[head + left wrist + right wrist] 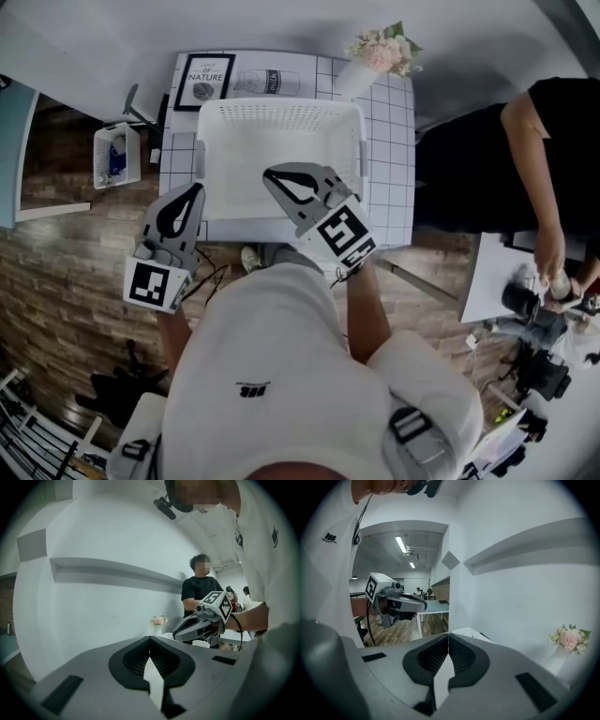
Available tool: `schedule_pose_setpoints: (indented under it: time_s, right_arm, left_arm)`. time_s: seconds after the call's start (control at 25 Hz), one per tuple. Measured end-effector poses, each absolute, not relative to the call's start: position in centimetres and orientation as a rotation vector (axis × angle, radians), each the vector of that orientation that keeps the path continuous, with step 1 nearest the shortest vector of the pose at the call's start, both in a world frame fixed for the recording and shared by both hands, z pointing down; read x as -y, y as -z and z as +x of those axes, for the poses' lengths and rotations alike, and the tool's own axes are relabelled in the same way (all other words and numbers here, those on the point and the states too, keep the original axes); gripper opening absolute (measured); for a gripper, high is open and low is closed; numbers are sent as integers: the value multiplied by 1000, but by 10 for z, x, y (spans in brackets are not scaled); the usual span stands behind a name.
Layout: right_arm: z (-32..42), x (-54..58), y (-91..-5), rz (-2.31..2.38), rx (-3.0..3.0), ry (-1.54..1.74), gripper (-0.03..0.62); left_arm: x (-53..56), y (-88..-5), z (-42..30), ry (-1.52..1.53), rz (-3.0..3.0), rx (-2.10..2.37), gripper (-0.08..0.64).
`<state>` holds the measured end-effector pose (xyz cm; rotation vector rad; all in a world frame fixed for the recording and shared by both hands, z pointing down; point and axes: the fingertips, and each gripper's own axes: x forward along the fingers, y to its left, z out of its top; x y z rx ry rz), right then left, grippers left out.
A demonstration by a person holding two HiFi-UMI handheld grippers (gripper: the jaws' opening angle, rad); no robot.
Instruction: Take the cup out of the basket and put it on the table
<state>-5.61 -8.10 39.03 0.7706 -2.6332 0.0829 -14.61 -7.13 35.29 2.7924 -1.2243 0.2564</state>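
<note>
A white perforated basket (281, 141) stands on the white gridded table (389, 150). No cup shows in any view; the basket's inside looks plain white from above. My left gripper (195, 189) hangs off the table's near left corner, beside the basket, jaws shut on nothing. My right gripper (270, 173) reaches over the basket's near rim, also shut and empty. The left gripper view looks level at the wall, with its tips (150, 639) closed and the right gripper (206, 618) beyond. The right gripper view shows closed tips (448, 636) and the left gripper (396, 602).
A framed print (204, 80) and a vase of pink flowers (382, 52) stand at the table's far edge. A small white crate (117, 153) sits on the wood floor to the left. A person in black (525, 159) works at another table (492, 277) to the right.
</note>
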Motion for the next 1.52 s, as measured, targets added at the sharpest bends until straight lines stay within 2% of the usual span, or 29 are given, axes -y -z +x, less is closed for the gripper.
schedule_pose_setpoints:
  time_s: [1.52]
  right_arm:
    - [-76, 129, -543, 418, 2341, -327, 18]
  left_arm:
    - [128, -387, -153, -381, 2692, 1254, 9]
